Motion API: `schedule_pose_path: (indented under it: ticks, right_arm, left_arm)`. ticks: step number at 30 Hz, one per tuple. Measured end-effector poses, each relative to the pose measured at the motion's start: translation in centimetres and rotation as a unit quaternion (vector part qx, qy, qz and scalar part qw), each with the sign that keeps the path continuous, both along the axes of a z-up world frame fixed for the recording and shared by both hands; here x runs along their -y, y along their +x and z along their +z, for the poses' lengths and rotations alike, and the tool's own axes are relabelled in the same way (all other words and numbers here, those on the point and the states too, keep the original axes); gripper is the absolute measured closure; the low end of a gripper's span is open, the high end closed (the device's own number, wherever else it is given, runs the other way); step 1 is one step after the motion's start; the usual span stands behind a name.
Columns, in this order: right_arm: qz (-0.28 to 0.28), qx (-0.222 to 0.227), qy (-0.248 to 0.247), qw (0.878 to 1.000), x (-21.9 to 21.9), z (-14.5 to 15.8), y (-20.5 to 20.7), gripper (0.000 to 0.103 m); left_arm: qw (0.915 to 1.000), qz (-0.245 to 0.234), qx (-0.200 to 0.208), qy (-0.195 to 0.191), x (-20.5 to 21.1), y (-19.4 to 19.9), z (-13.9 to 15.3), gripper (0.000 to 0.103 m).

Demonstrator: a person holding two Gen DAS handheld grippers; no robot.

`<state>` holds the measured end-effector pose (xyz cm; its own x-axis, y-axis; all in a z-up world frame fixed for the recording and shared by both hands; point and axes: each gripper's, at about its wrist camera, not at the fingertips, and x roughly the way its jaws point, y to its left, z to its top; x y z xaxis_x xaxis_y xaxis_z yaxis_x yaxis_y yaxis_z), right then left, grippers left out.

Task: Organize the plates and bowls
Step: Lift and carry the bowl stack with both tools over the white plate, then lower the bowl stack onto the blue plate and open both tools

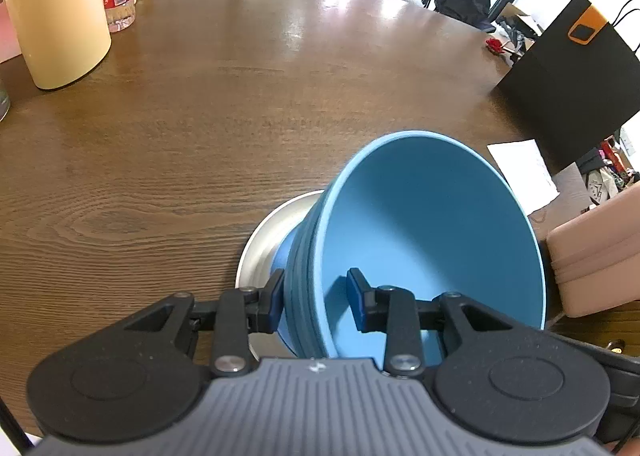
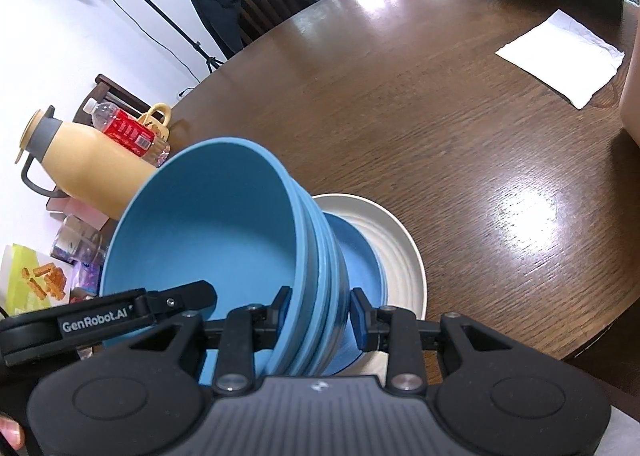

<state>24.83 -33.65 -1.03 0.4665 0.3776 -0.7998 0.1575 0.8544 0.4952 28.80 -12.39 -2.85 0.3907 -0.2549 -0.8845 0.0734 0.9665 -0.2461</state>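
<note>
Bowls (image 1: pixel 432 232) going onto plate (image 1: pixel 264 240), two-handed.
Left tongs (image 1: pixel 316 298) and right tongs (image 2: pixel 320 312) each pinch opposite rims of the nested blue stack, base over the white plate on the surface (image 1: pixel 240 116); lower level, release together.

Between the jaws of the right gripper (image 2: pixel 318 314) sit matt, smooth blue plastic-looking bowls (image 2: pixel 208 224), a glossy cream plate (image 2: pixel 400 248) under them on the grained, shiny wooden table (image 2: pixel 440 116) ahead.
</note>
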Motion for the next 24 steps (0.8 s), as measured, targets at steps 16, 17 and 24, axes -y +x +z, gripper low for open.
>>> schedule_pose_path:
  ticks: [16,17,24]
  right_arm:
    - [0.022,-0.010,-0.005,1.000,0.1,-2.7,1.9,0.073]
    - [0.023,-0.011,-0.004,1.000,0.1,-2.8,2.0,0.073]
    - [0.029,-0.014,-0.005,0.999,-0.1,-3.5,2.4,0.073]
  left_arm:
    - [0.9997,0.011,-0.013,0.020,0.8,1.3,-2.4,0.070]
    - [0.9996,0.011,-0.014,0.021,0.8,1.3,-2.5,0.070]
    - [0.9995,0.013,-0.018,0.023,0.9,1.6,-3.2,0.070]
